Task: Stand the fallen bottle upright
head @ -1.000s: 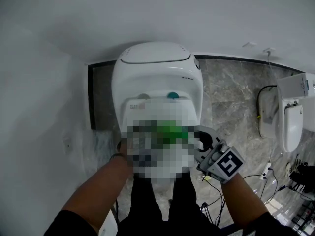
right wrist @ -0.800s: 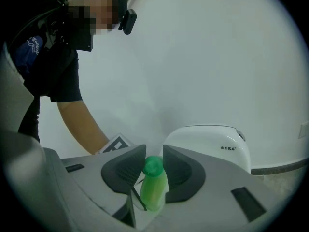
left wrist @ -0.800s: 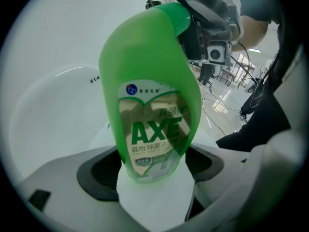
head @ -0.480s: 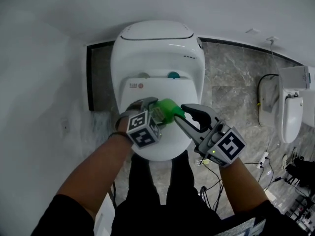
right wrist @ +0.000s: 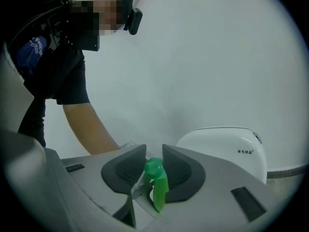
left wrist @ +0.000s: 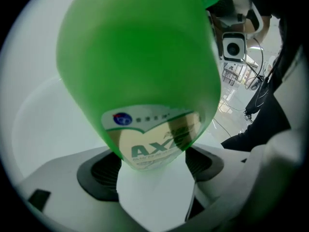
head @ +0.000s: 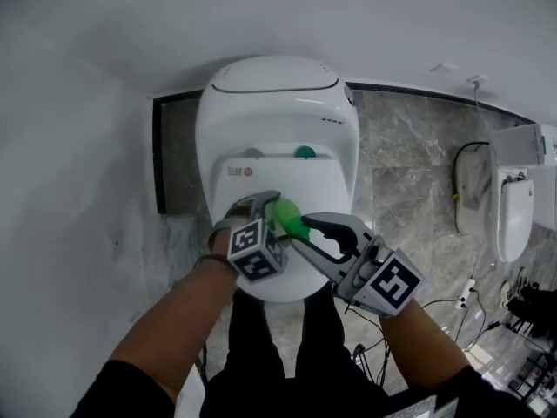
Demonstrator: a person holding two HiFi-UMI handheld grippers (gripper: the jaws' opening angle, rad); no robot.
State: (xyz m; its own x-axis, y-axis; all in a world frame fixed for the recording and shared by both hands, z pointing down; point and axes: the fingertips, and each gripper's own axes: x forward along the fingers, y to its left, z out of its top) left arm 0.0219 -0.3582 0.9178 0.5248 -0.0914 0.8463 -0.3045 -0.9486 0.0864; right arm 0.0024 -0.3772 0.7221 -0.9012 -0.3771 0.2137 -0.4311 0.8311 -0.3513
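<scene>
My left gripper, at about 7 o'clock from the middle of the head view, is clamped on the wide base of the green plastic bottle with a gold-and-white label. Its dark pads press on both sides of the bottle's bottom. The bottle is held off the closed white lid of the white ceramic toilet and lies tilted, its neck slanting toward 4 o'clock. The plastic is opaque, so I cannot tell what is inside. My right gripper comes in from 4 o'clock and pinches the round green cap between its pads. A second white toilet stands on the grey marble floor, well apart at 3 o'clock.
</scene>
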